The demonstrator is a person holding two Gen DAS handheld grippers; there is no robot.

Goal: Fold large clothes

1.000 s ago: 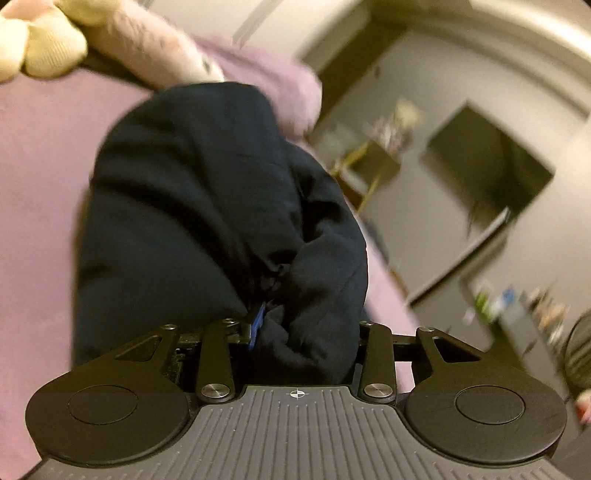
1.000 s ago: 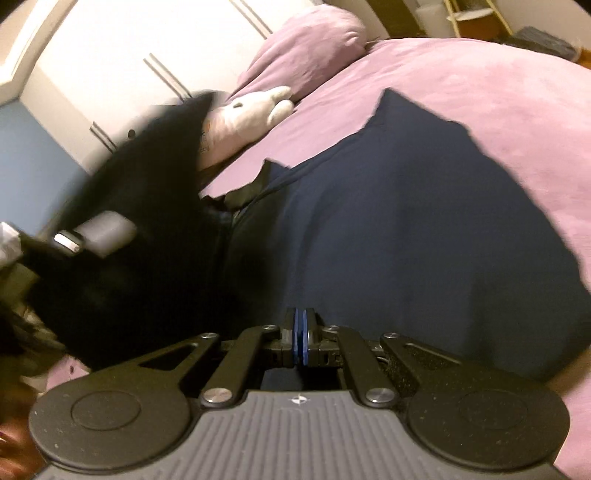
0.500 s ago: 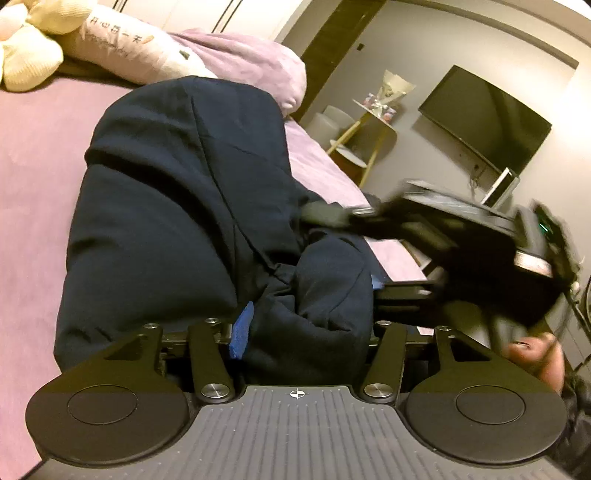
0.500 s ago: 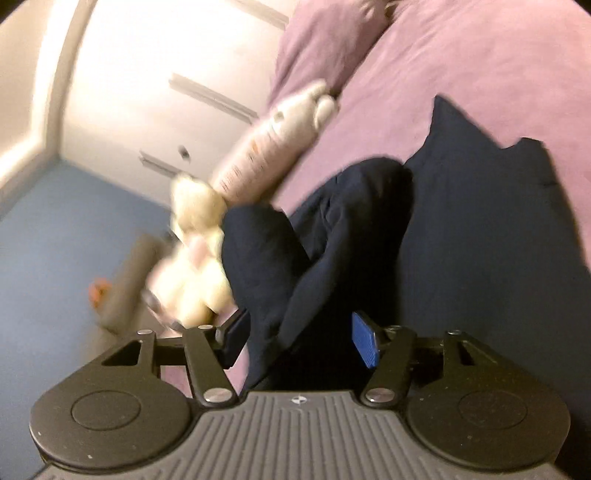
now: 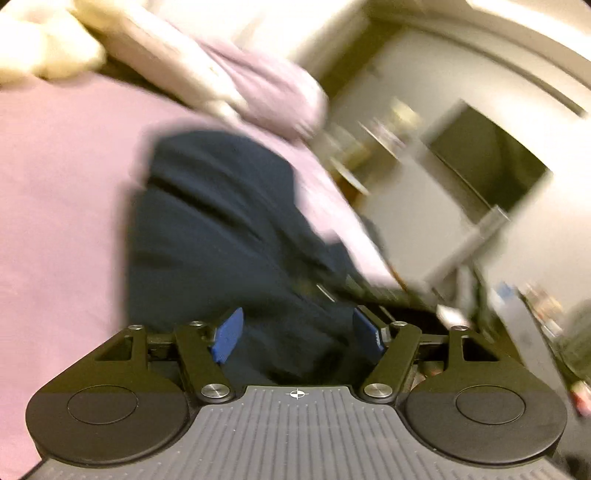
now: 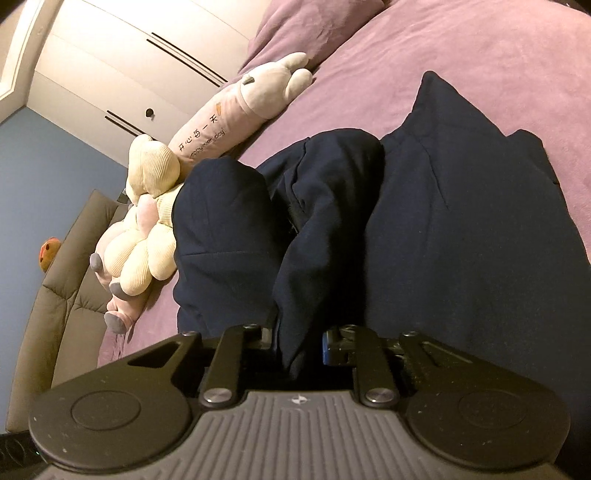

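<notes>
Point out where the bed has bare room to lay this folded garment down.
Bare purple bedspread lies beyond the navy garment, up to the pillow. Another patch lies left of it. Crowded where the plush toys lie by the sleeve.

A purple bed [image 6: 461, 55] carries a navy garment [image 6: 461, 229] spread across its middle. Beyond the garment lie a purple pillow [image 6: 306, 26], a long pink plush [image 6: 236, 114] and a cream plush [image 6: 144, 229].
</notes>
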